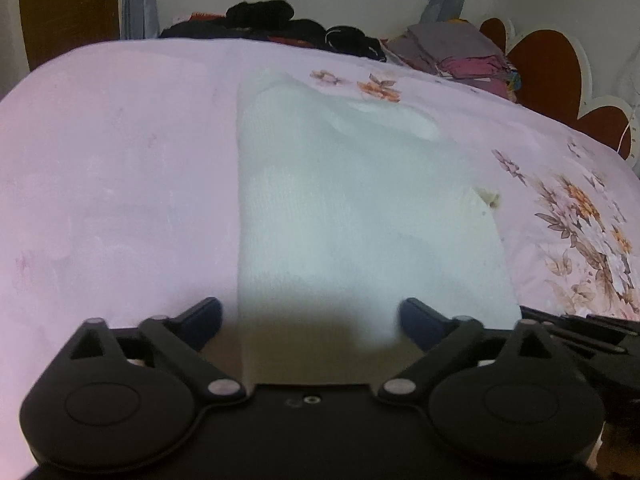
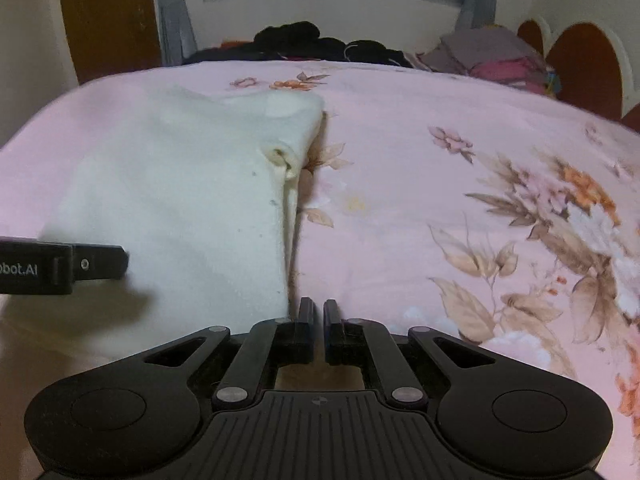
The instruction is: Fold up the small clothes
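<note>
we hold left hand-held gripper [image 1: 310, 316] spread over white garment's [image 1: 340, 208] near hem, probably for folding; right hand-held gripper [image 2: 319, 312] closed, empty.

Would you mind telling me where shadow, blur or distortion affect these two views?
Left wrist view: the left gripper shadows the garment's near edge; fisheye bows the bed. Right wrist view: floral print is blurred at right; a shadow lies under the left gripper.
</note>
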